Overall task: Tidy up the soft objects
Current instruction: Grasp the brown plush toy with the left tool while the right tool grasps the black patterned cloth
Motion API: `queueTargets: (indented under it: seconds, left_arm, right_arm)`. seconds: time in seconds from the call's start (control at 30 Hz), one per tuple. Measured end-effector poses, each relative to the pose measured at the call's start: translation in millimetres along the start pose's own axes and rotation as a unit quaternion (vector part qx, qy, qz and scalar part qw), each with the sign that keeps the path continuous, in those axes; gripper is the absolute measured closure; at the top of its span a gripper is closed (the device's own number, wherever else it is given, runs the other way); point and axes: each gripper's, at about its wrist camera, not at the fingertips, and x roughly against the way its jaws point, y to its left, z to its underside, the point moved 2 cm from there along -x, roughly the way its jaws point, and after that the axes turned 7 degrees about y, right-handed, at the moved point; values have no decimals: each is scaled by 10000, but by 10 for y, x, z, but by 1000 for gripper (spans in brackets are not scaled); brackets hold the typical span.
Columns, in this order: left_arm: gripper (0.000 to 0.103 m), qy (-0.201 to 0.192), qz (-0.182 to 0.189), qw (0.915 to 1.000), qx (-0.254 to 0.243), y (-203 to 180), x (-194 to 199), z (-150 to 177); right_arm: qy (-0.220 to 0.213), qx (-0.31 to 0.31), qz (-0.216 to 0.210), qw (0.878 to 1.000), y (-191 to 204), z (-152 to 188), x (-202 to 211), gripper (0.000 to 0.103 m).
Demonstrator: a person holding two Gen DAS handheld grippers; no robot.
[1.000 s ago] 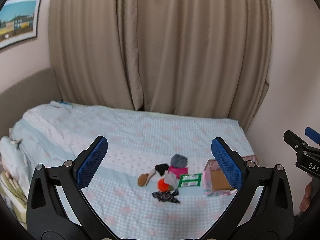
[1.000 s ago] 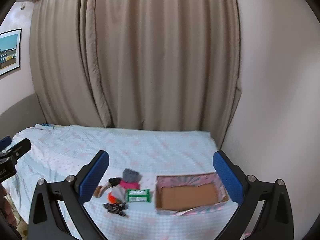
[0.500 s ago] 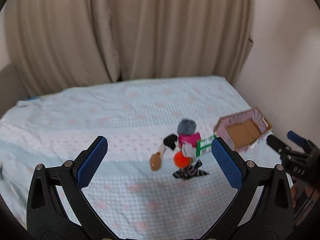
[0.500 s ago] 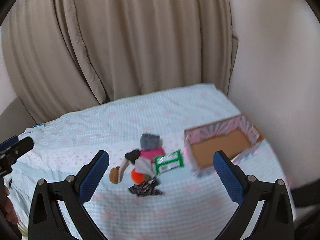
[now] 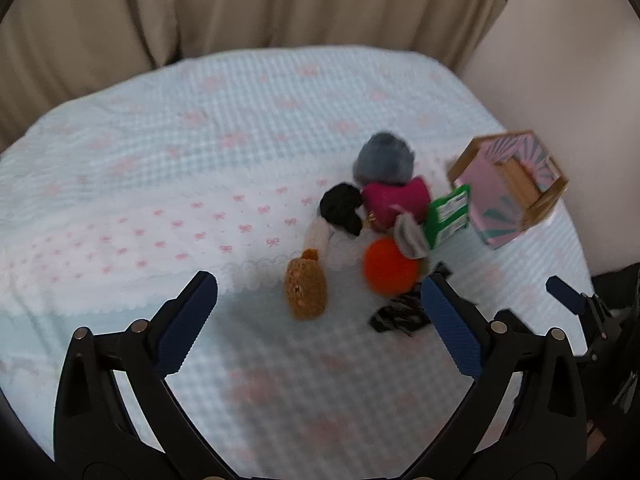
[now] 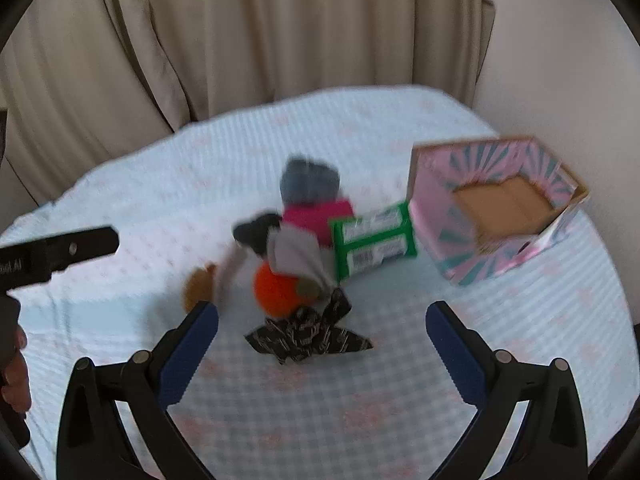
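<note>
**Q:** On the bed (image 5: 168, 168), what sits ahead of your jaws?

**A:** One cluster of soft objects, mid-quilt. Items noted: grey fluffy piece (image 5: 385, 159) at the far end; magenta piece (image 5: 394, 200) touching it on the near side; black piece (image 5: 342, 208) just left of the magenta one; orange ball (image 5: 390, 266) nearer me; tan knitted piece (image 5: 306, 290) beside the ball; grey cloth (image 6: 298, 258) draped over the ball; green packet (image 6: 374, 236) against the right of the pile; dark patterned cloth (image 6: 306, 338) nearest, flat on the quilt. Both views are blurred, so finer detail is unreadable.

**Q:** State of the left gripper (image 5: 320, 320)?

**A:** Jaws spread wide, blue pads well apart, nothing between them. It hangs above the quilt. From its own camera the tan piece and the orange ball fall in the gap between the fingers, but beyond the tips, with no contact.

**Q:** And the right gripper (image 6: 322, 336)?

**A:** Same: jaws wide apart, holding nothing, touching nothing. The dark patterned cloth lies just past the fingertips, framed between them.

**Q:** Where is the box (image 6: 496, 208)?

**A:** Right of the pile, near the bed's right edge beside the wall. Pink patterned walls, brown cardboard floor showing, open top. The green packet lies just beside its left wall; I cannot tell whether they touch.

**Q:** Anything else recorded?

**A:** Beige curtain (image 6: 280, 32) behind the bed. The left gripper's black finger shows at the left edge of the right camera's view.
</note>
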Motion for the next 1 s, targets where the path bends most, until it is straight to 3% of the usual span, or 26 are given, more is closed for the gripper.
queueTargets:
  seconds: [0.3, 0.5, 0.67, 0.73, 1.0]
  left_arm:
    - [14, 556, 162, 9983, 56, 140, -1040, 12]
    - [27, 900, 192, 9958, 18, 77, -1474, 68]
    - [51, 977, -2, 9951, -157, 25, -1612, 119]
    - [66, 957, -125, 9950, -240, 4, -1631, 117]
    - [71, 942, -74, 9952, -248, 19, -1597, 116]
  right_arm:
    - [519, 252, -24, 9983, 165, 250, -1011, 0]
    - [732, 362, -60, 9966, 182, 300, -1335, 7]
    - [865, 564, -99, 9946, 209, 311, -1455, 26]
    - [883, 651, -47, 9940, 222, 313, -1475, 34]
    - [953, 603, -100, 9936, 177, 264, -1476, 50]
